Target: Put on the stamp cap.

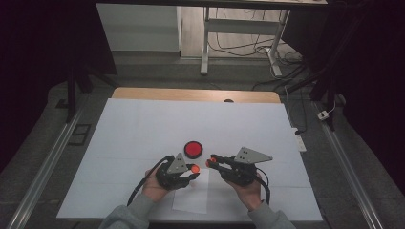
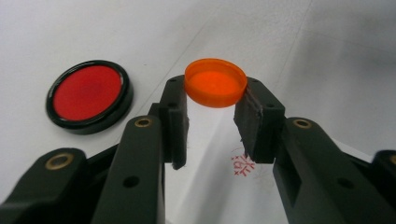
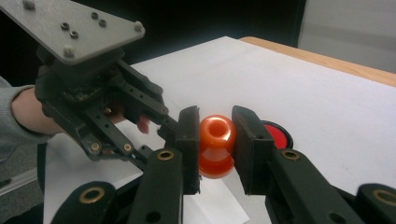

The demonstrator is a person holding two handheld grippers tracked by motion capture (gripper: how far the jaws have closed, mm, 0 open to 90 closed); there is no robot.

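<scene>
Orange cap (image 2: 215,82): round, glossy, translucent plastic.

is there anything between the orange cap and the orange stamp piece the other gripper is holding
Nothing visible. In the high view the left gripper holds the orange cap and the right gripper holds the orange stamp; only open air above the white paper separates them. The red ink pad lies behind, off that line.

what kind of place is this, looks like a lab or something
Probably a lab or recording workspace, not a home: a table covered in white paper, bare desk frames with loose cables on the floor behind, and metal rails alongside.
</scene>
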